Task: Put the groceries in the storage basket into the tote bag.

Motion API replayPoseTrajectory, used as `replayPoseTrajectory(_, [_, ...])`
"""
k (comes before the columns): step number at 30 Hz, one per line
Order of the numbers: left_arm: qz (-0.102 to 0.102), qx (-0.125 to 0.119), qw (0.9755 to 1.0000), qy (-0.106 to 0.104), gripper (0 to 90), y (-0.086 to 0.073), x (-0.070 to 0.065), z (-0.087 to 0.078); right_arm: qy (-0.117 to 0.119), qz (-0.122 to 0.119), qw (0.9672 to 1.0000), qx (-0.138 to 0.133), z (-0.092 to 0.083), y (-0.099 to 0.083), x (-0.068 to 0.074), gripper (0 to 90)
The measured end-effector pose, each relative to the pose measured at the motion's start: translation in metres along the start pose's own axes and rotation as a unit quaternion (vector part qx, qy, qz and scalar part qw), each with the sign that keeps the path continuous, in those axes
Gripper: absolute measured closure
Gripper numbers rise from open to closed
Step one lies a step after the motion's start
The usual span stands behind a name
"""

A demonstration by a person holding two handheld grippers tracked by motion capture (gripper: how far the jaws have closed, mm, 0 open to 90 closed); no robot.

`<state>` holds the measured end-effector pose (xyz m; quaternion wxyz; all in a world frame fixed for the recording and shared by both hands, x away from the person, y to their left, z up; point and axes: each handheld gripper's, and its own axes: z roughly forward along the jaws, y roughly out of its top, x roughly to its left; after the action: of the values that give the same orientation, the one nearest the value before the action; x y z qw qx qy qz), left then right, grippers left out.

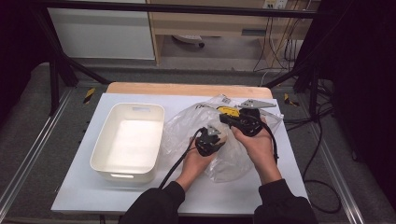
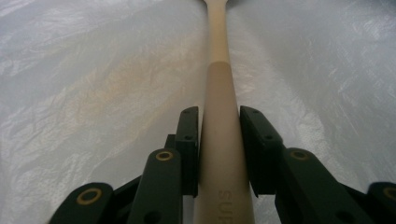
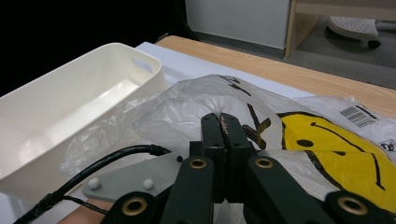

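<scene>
The wooden spoon handle (image 2: 220, 140) was clamped in the left claw (image 2: 219, 116), its long axis running straight ahead inside the plastic bag (image 1: 187, 123); bag film was pinched by the closed right claw (image 3: 220, 122)

A white bin (image 1: 127, 140) sits at centre left of the high view on the white surface (image 1: 79, 186). Cables (image 1: 322, 182) trail across the grey floor at lower right.

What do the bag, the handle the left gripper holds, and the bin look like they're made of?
Bag: thin translucent plastic film, crinkled and glossy.
Handle: probably wood; matte, pale tan, with a paler section farther up.
Bin: apparently moulded plastic; smooth cream walls, cut-out grips.
</scene>
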<state>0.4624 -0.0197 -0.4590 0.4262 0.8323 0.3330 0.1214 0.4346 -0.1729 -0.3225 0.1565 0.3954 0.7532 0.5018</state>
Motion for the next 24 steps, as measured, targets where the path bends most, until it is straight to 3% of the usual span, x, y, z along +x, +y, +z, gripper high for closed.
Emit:
replayPoseTrajectory(10, [-0.007, 0.008, 0.9999, -0.010, 69.2, 0.001, 0.003, 0.001, 0.002, 0.000, 1.0000, 0.002, 0.002, -0.001, 0.000, 90.0])
replayPoseTrajectory(18, [-0.011, 0.008, 0.9999, -0.008, 53.2, -0.002, 0.000, -0.002, 0.001, -0.001, 1.0000, 0.005, 0.002, -0.002, -0.001, 90.0])
replayPoseTrajectory(19, [-0.030, 0.011, 0.9994, 0.016, 50.8, -0.003, -0.004, -0.005, 0.001, -0.002, 1.0000, 0.006, 0.002, -0.002, -0.002, 90.0])
replayPoseTrajectory(20, [-0.034, 0.012, 0.9991, 0.020, 48.6, -0.004, -0.006, -0.007, 0.000, 0.000, 1.0000, 0.007, 0.002, -0.002, -0.002, 90.0])
replayPoseTrajectory(22, [0.008, 0.016, 0.9998, -0.009, 44.5, -0.004, -0.003, -0.009, -0.001, 0.001, 1.0000, 0.007, 0.002, -0.003, -0.003, 90.0])
replayPoseTrajectory(23, [0.006, 0.015, 0.9998, -0.005, 43.0, -0.005, -0.004, -0.011, -0.001, 0.002, 1.0000, 0.007, 0.002, -0.003, -0.003, 90.0])
replayPoseTrajectory(24, [-0.019, 0.014, 0.9994, 0.024, 41.3, -0.006, -0.008, -0.015, -0.001, 0.003, 1.0000, 0.007, 0.002, -0.003, -0.003, 90.0])
